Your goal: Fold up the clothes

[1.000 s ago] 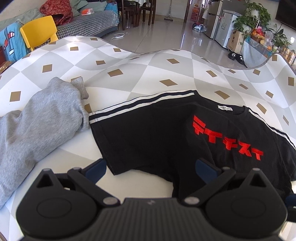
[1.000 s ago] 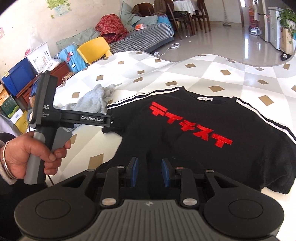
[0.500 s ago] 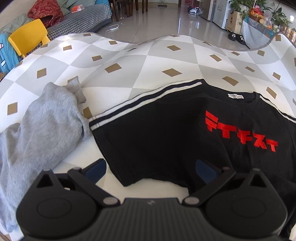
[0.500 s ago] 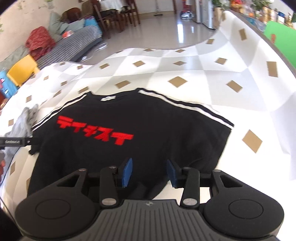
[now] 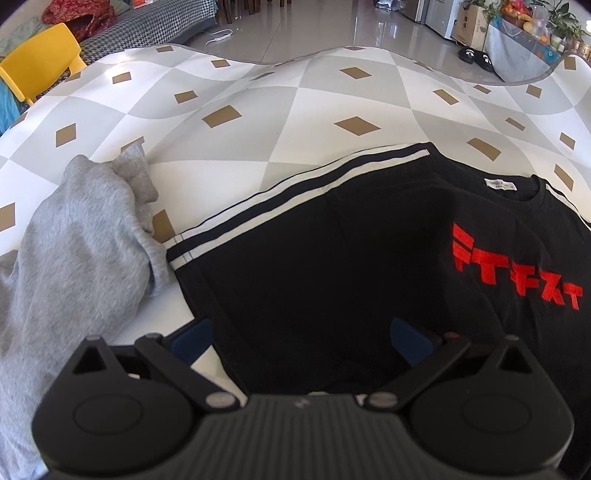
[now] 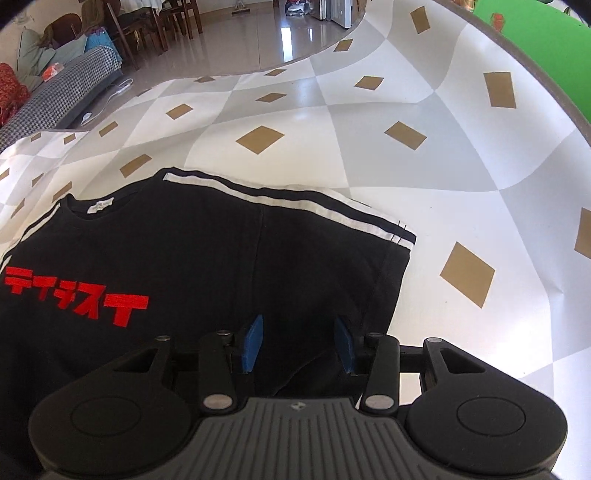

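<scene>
**A:** ok so what's the setup? biggest thing first.

**B:** the counter [image 5: 332, 92], covered in a white and grey diamond cloth with little brown squares. it fills most of both views, and its far edge curves off toward a shiny tiled floor.

**A:** and the shirt?

**B:** black tee [image 5: 332, 266] lying flat on the counter, front side up, red block lettering [image 5: 513, 273] across the chest, neck label [image 5: 500, 183] at the far side. white stripes run along the shoulders and down both sleeves. the right view shows the other half of the same tee [image 6: 221, 258], with its sleeve end [image 6: 402, 243] out toward the bare cloth.

**A:** anything else on there?

**B:** a grey sweatshirt [image 5: 74, 258] bunched up to the left. its cuff touches the striped end of the tee's near sleeve.

**A:** where are the tools?

**B:** left tool [image 5: 301, 341] sits low over the tee's left sleeve area, spread wide. one blue pad [image 5: 194, 338] is by the sleeve's edge over the cloth, the other over black fabric. nothing in between but the flat shirt, not pinched.

**A:** right one?

**B:** right tool [image 6: 298, 343] is over the right side of the tee near the sleeve seam, blue pads [image 6: 253, 343] parted to a medium gap, narrower than the left. both pads over black fabric, nothing gripped. can't tell if either tool actually touches the cloth.

**A:** background?

**B:** yellow chair [image 5: 40, 74] and a checked sofa [image 5: 147, 26] beyond the counter.
</scene>
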`<state>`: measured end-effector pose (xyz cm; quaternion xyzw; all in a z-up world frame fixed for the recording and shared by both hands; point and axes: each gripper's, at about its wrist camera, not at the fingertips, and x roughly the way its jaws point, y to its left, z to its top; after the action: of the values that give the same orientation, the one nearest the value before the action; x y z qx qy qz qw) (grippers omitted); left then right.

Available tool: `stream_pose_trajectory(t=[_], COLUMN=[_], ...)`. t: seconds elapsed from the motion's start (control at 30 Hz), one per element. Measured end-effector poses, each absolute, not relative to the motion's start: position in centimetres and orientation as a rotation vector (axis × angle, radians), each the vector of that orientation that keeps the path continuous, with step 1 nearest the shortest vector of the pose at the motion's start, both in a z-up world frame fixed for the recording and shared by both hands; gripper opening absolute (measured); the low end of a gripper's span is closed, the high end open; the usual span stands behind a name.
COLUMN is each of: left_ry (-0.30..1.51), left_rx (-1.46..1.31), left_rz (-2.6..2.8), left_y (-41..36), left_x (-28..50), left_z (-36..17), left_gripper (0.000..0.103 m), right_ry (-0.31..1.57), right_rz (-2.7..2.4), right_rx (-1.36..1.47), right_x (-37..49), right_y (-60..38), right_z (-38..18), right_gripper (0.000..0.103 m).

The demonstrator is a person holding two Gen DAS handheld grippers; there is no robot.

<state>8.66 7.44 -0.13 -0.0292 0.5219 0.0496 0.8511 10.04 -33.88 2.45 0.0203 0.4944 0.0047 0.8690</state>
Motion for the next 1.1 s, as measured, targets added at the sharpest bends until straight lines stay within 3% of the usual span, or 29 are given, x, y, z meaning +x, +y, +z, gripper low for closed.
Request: stream_pose_trajectory(t=[0.17,0.4,0.57,1.1], left_ry=[1.133,1.107,1.097,1.068], left_rx=[-0.042,-0.036,-0.04,-0.06], left_rz=[0.09,0.086,0.083,0.138], left_y=[6.9,6.9,7.2,8.8], left_x=[9.4,10.3,11.0,13.3], left_z=[-1.7,-1.9,-1.9,-1.9], left_gripper=[0.103,0.103,0.103,0.103], right_ry=[1.014,0.992,0.98,0.926], right_rz=[0.017,-0.011,-0.038,-0.129], right_rx=[-0.061,-0.091,-0.099,-0.109], right_x=[10.2,11.2,12.1,15.4], right_y=[-32.6,-32.6,-32.8,-33.2], right_z=[1.7,1.6,1.5,1.2], right_gripper=[0.041,0.016,0.006,0.005])
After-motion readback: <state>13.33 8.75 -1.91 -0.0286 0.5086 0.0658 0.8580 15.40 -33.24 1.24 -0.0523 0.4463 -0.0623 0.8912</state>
